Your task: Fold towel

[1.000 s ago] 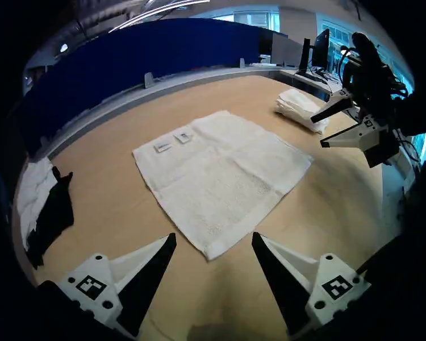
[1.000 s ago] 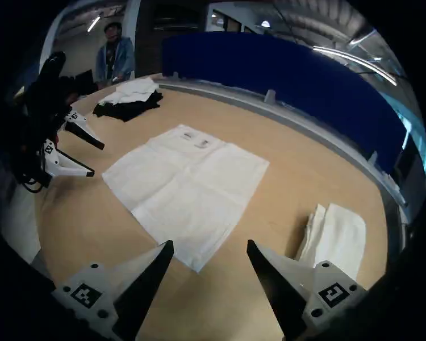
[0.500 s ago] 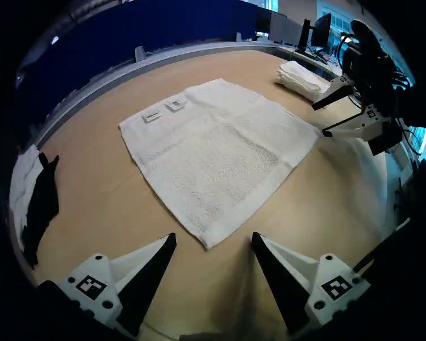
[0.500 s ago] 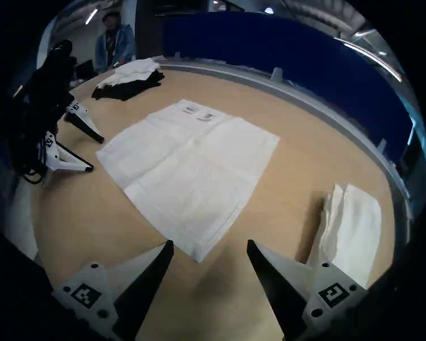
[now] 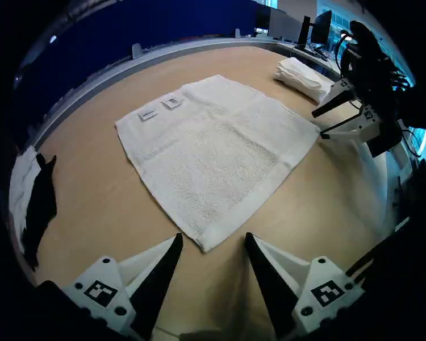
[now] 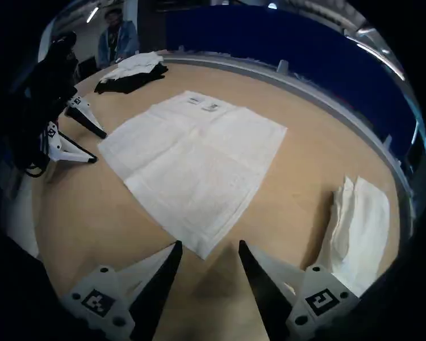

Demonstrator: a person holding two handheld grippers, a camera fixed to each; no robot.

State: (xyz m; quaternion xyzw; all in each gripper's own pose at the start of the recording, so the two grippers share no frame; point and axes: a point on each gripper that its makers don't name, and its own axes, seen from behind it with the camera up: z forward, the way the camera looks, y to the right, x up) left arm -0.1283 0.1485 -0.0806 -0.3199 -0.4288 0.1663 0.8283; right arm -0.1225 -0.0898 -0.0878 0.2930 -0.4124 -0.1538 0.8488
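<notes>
Towel [image 5: 213, 153], one, spread flat, two small patches [image 5: 170, 102], probably labels, left gripper [image 5: 213, 236] and right gripper [image 6: 209, 243], fingers apart

towel [image 6: 196, 159] corner between parted right claw [image 6: 210, 244] tips, left claw [image 6: 99, 149] nearby

I work at a pale wooden table [image 5: 94, 182]. In the left gripper view, a stack of folded white cloths [image 5: 301, 79] lies on it at two o'clock, near the far edge. A dark monitor [image 5: 321, 28] stands just beyond the stack, at one o'clock. A heap of black and white cloth [image 5: 34, 199] lies at nine o'clock, by the table's rim. A blue partition [image 5: 156, 25] runs behind the table from ten to twelve o'clock, with a grey ledge [image 5: 201, 45] at its foot. In the right gripper view, a person in a denim jacket [image 6: 119, 42] stands at eleven o'clock, beyond that black and white heap.
</notes>
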